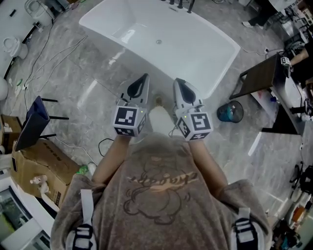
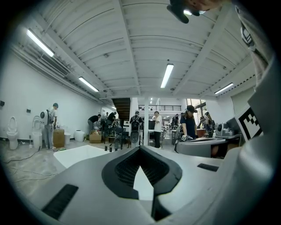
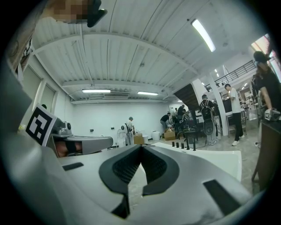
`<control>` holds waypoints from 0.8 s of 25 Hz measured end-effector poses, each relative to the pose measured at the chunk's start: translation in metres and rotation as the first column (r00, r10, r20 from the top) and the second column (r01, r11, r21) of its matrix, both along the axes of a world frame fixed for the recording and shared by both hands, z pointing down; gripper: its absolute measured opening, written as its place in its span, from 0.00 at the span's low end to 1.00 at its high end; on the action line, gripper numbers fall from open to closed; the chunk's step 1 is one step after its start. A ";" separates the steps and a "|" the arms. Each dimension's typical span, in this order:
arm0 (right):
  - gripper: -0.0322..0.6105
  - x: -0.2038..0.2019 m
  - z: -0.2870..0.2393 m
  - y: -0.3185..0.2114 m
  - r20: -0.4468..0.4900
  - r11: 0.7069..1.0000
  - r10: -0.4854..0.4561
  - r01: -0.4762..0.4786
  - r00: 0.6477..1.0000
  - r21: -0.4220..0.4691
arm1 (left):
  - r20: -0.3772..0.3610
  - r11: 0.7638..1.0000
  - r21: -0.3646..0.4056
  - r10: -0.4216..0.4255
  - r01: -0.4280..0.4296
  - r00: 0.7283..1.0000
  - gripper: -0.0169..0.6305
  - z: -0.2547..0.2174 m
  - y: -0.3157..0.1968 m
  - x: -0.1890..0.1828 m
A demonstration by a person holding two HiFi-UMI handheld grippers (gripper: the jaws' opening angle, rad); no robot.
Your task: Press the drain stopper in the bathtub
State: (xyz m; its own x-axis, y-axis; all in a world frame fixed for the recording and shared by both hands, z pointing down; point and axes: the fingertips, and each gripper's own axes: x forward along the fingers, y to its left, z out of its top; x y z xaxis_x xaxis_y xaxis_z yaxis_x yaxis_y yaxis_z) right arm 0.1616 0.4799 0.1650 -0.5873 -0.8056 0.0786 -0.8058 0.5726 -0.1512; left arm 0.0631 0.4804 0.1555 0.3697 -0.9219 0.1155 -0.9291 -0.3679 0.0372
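The white bathtub [image 1: 190,51] stands on the grey marble floor ahead of me. Its small round drain stopper [image 1: 158,42] sits in the middle of the basin floor. Both grippers are held out at chest height, short of the tub's near rim. My left gripper [image 1: 144,79] is shut with nothing in it, and so is my right gripper [image 1: 177,83]. In the left gripper view the tips [image 2: 140,147] meet, with the tub [image 2: 83,154] low at the left. The right gripper view has its tips [image 3: 141,146] touching and the tub [image 3: 215,160] at the right. Neither gripper view shows the stopper.
Dark taps [image 1: 179,5] stand on the tub's far rim. A teal bin [image 1: 230,111] and a dark table [image 1: 259,75] are to the right. A cardboard box [image 1: 44,163], a dark stool [image 1: 33,121] and floor cables [image 1: 58,53] lie left. Several people [image 2: 189,123] work behind.
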 end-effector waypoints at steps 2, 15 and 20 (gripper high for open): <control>0.06 -0.007 0.002 -0.011 -0.001 1.000 0.003 -0.003 1.000 0.002 | 0.001 1.000 0.003 0.009 -0.009 1.000 0.03 0.003 -0.012 -0.005; 0.06 -0.019 0.004 -0.120 0.005 0.999 0.029 -0.029 1.000 0.015 | 0.005 0.999 0.028 0.032 -0.032 0.999 0.03 0.003 -0.121 -0.017; 0.06 -0.032 0.002 -0.164 0.003 1.000 0.026 -0.026 1.000 0.007 | -0.005 0.999 0.024 0.036 -0.036 0.999 0.03 -0.001 -0.164 -0.028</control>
